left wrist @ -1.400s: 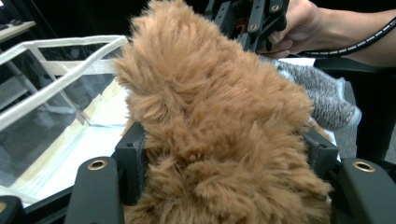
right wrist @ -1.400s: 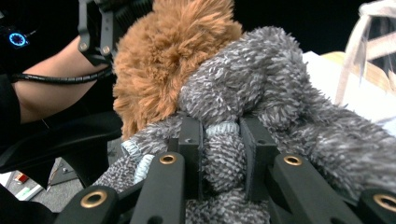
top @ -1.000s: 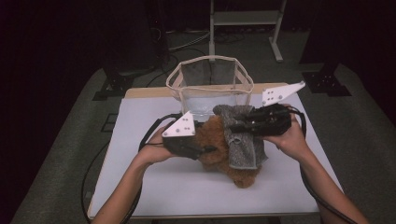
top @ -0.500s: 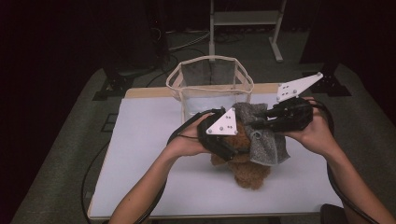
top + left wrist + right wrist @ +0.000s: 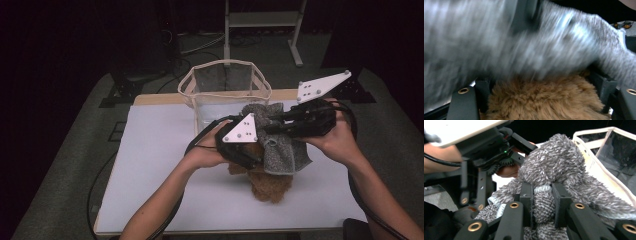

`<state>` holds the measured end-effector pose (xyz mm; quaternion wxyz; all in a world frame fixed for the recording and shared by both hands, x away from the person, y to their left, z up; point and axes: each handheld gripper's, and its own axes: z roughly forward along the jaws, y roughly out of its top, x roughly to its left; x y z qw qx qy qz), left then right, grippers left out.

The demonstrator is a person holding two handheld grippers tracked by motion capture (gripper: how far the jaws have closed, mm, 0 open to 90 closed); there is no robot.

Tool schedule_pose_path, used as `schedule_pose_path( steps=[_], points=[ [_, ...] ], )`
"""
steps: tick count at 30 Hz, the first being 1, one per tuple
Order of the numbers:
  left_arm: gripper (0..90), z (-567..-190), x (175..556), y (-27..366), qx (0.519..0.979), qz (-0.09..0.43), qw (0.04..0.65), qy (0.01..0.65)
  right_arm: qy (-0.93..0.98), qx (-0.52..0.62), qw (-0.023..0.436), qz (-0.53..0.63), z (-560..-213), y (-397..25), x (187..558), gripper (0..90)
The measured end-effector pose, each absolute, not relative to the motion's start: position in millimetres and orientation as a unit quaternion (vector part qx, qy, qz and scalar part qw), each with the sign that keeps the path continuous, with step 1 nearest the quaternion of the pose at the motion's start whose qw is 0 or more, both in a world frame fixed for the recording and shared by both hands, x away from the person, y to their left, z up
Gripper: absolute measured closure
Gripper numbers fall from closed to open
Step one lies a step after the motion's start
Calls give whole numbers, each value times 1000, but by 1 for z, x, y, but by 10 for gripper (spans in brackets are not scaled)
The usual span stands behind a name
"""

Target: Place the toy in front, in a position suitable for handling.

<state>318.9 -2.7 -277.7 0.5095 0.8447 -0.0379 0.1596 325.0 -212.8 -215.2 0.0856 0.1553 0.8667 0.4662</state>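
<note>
Mid-transfer, judging by the layout. Right gripper [image 5: 541,202] is pinching a fold of the grey towel [image 5: 280,145]; the right gripper view shows both jaws pressed onto a bunched bit of cloth at lower centre. In the high view the towel hangs lifted at frame centre, just in front of the mesh basket [image 5: 225,80], draped partly over the brown fuzzy cloth [image 5: 270,185]. The brown one lies on the white table [image 5: 150,165], just below centre. Left gripper [image 5: 250,155] sits against both cloths. In the left gripper view its jaws stand spread either side of brown fluff [image 5: 544,100], grip unclear, so can't tell. Nothing visible in the basket. Left to do, I'd guess: both cloths in.
</note>
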Motion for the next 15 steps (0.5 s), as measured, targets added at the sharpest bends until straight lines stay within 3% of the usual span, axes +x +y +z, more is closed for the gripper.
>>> schedule_pose_path(
  steps=[11,15],
  points=[
    [132,-279,322,-8,863,170,476,-19,881,190,86,425,-234,-225,336,745],
    [176,-281,321,-3,861,180,475,-15,882,189,88,422,-235,-223,337,744]
  ],
)
